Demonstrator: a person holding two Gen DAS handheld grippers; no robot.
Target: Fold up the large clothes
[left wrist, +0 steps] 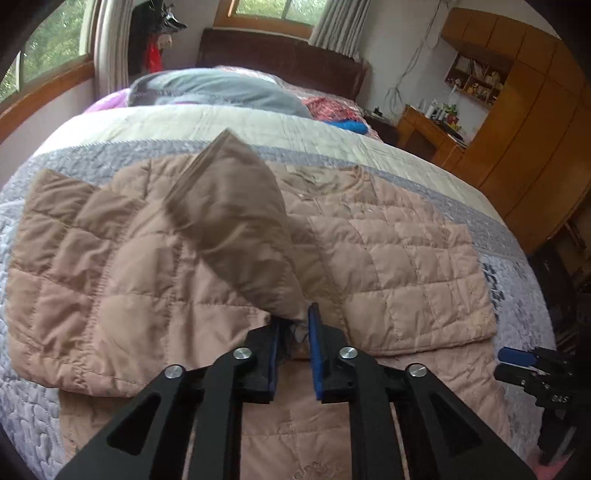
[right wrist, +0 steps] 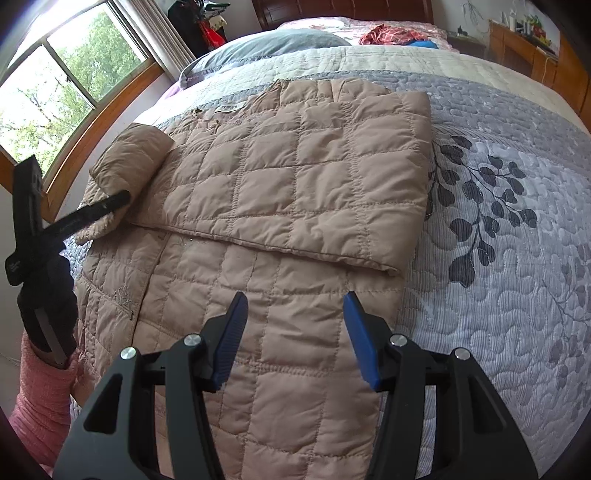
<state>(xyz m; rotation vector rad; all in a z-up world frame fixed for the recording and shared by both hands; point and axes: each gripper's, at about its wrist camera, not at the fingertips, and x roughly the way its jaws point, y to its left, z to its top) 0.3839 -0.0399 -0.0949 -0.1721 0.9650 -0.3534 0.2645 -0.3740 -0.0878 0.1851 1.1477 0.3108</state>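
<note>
A beige quilted jacket [left wrist: 388, 251] lies flat on the bed, its upper part folded down over its body [right wrist: 295, 177]. In the left wrist view one sleeve [left wrist: 236, 229] rises blurred from my left gripper [left wrist: 294, 317], whose blue pads stand a little apart with the sleeve's end loose between them. From the right wrist view the same sleeve [right wrist: 133, 158] rests on the jacket's left side, beside the left gripper [right wrist: 33, 206]. My right gripper [right wrist: 295, 295] hovers open over the jacket's lower part with nothing between its fingers; it also shows at the edge of the left wrist view [left wrist: 517, 358].
The grey leaf-patterned bedspread [right wrist: 498, 295] spreads out to the right of the jacket. Pillows [left wrist: 221, 88] and loose clothes [right wrist: 391, 33] lie at the headboard end. Wooden cabinets [left wrist: 517, 129] flank the bed, a window [right wrist: 55, 92] is opposite. A pink-sleeved arm [right wrist: 40, 391] holds the left gripper.
</note>
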